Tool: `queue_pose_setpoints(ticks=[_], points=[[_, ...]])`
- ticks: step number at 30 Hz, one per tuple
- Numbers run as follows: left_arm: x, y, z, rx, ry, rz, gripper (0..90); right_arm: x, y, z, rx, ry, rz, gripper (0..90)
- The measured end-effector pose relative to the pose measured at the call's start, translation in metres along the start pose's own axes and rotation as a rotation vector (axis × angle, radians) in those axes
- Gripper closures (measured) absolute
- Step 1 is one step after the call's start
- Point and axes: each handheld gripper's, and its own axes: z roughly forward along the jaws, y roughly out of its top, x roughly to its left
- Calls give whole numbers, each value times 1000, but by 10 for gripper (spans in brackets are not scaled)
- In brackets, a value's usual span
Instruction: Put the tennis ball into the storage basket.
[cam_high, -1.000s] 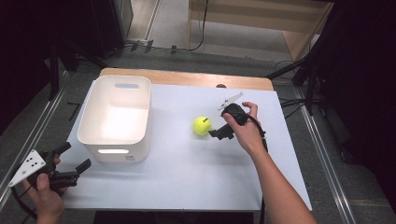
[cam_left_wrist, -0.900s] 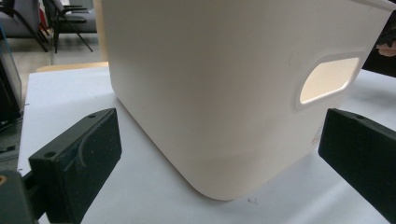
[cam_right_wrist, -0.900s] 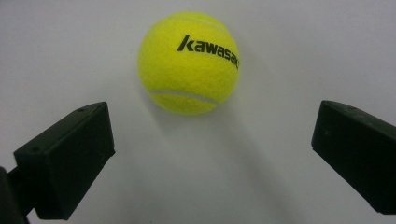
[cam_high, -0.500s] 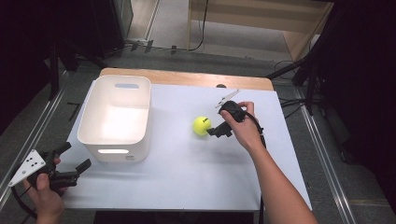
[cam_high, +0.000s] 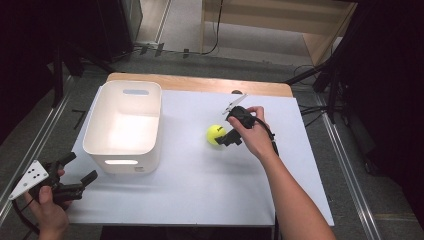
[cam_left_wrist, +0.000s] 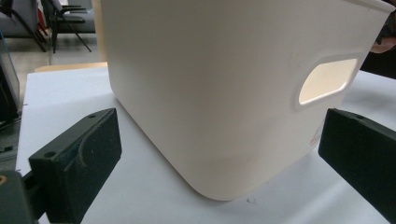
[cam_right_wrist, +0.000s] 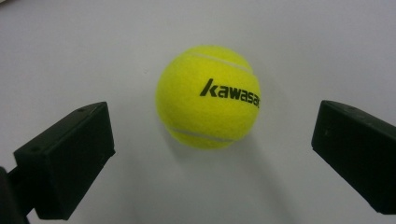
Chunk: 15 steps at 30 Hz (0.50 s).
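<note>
Yellow-green tennis ball (cam_right_wrist: 208, 97) with black lettering and white seams; white bin (cam_high: 125, 125); black claws.

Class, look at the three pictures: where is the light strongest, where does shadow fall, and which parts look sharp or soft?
High view: the white bin glows inside, the room around the table is dark. Left gripper view: the bin's handle slot shines brightly; the near black jaws look slightly soft. Right gripper view: the tennis ball is sharp, its lettering readable, with a soft shadow beneath it.
</note>
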Motion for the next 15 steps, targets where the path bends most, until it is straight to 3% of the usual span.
queue_pose_setpoints(ticks=[15], points=[[0, 0, 0, -2, -1, -5, 0, 2, 15, 24, 65, 6, -16, 0]])
